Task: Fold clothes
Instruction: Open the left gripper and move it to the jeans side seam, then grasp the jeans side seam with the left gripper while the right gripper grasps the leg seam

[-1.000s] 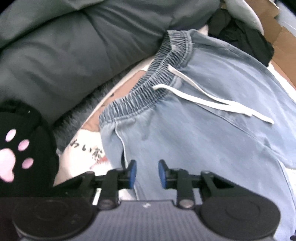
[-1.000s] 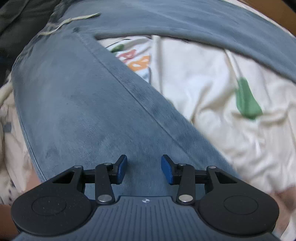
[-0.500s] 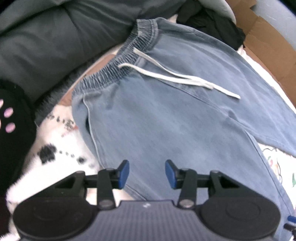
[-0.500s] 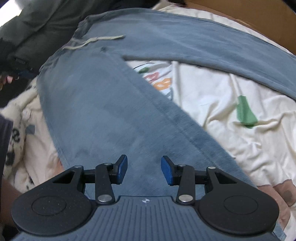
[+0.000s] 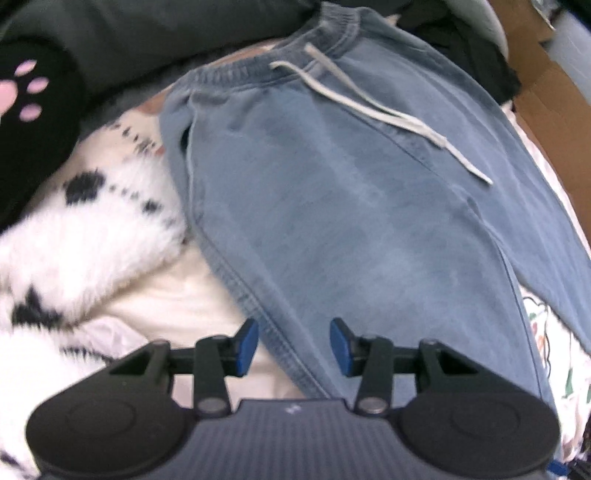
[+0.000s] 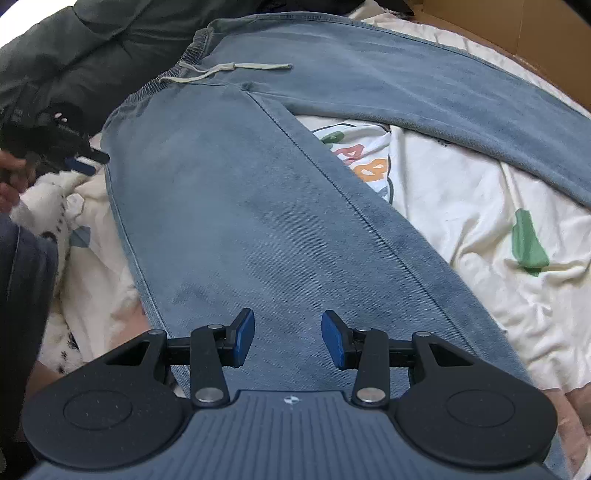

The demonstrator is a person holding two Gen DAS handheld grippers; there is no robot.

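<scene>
Light blue jeans [image 5: 351,221] lie spread flat on a bed, with an elastic waistband [image 5: 240,70] and a white drawstring [image 5: 369,107] at the far end. My left gripper [image 5: 293,341] hovers open over the jeans' outer side seam, which runs between its blue pads without being pinched. In the right wrist view the jeans [image 6: 240,203] split into two legs. My right gripper [image 6: 288,341] stands open above the nearer leg with nothing gripped. The left gripper [image 6: 79,162] shows there at the left edge, beside the hip.
A dark grey duvet [image 5: 147,33] lies behind the waistband. A black plush with pink paw marks [image 5: 29,85] and a white spotted fluffy blanket [image 5: 74,240] lie to the left. Cream printed sheet [image 6: 461,206] lies between the legs. Cardboard [image 5: 546,96] stands at the right.
The left gripper's jaws have widened, and it has drawn back from the waistband to the side seam. The right gripper has risen, so more of the jeans shows.
</scene>
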